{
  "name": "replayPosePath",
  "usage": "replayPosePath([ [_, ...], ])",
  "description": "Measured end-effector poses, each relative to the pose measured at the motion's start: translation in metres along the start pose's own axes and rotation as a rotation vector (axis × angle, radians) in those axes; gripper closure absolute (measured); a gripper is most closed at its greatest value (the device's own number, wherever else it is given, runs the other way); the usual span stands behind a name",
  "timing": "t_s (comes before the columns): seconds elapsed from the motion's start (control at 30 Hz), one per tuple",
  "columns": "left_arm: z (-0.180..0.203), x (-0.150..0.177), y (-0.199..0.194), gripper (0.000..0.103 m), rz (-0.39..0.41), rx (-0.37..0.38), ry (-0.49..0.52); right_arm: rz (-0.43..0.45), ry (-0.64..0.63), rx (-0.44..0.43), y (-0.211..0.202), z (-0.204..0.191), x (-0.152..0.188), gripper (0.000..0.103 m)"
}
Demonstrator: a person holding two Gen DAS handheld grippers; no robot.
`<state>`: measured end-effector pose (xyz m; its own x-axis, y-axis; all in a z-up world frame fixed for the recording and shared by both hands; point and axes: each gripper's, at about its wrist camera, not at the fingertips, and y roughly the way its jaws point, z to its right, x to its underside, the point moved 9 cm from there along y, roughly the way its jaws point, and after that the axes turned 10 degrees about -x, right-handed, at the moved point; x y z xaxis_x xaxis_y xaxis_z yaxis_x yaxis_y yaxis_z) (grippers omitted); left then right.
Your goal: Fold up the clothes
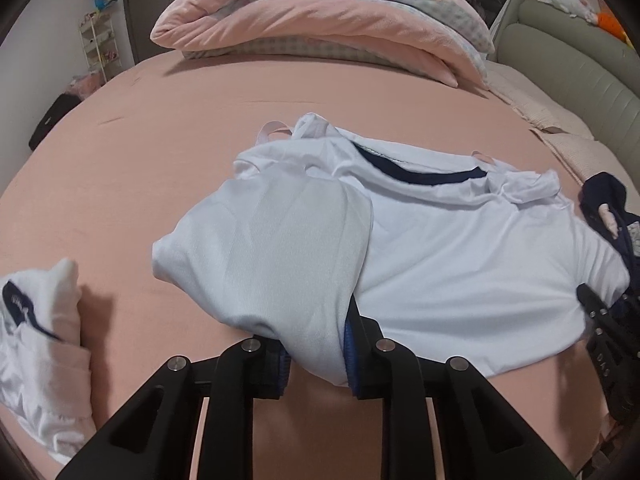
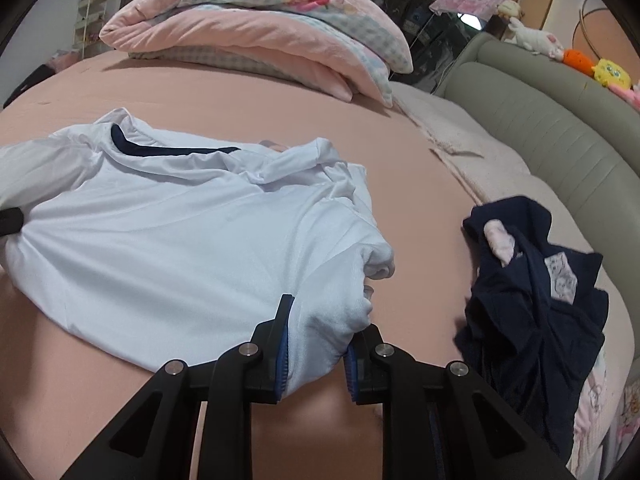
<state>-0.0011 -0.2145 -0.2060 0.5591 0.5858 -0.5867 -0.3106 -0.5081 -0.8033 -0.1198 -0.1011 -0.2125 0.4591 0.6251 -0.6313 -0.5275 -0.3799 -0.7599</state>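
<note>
A white shirt with a dark navy collar band lies on the pink bed sheet. My left gripper is shut on the shirt's left side, and that part is lifted and draped over the fingers. My right gripper is shut on the shirt at its lower right corner, near the bunched sleeve. The right gripper's black body shows at the right edge of the left wrist view.
A folded pink quilt lies at the far side of the bed. A crumpled navy garment lies to the right of the shirt. Another white and pink garment lies at the left. A grey-green padded headboard runs along the right.
</note>
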Motion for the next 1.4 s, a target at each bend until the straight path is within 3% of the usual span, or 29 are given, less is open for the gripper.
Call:
replayPosePath([
  [0.6,-0.004,0.048,-0.053,0.084,0.039,0.039,0.076,-0.041,0.100,-0.085,-0.049,0.001,0.063,0.083],
  [0.93,-0.004,0.089,-0.074,0.084,0.022,0.063,0.141,-0.065,0.112,-0.096,-0.070,0.005,0.090,0.083],
  [1.4,-0.007,0.118,-0.084,0.084,-0.024,0.076,0.170,-0.089,0.113,-0.114,-0.094,0.005,0.128,0.083],
])
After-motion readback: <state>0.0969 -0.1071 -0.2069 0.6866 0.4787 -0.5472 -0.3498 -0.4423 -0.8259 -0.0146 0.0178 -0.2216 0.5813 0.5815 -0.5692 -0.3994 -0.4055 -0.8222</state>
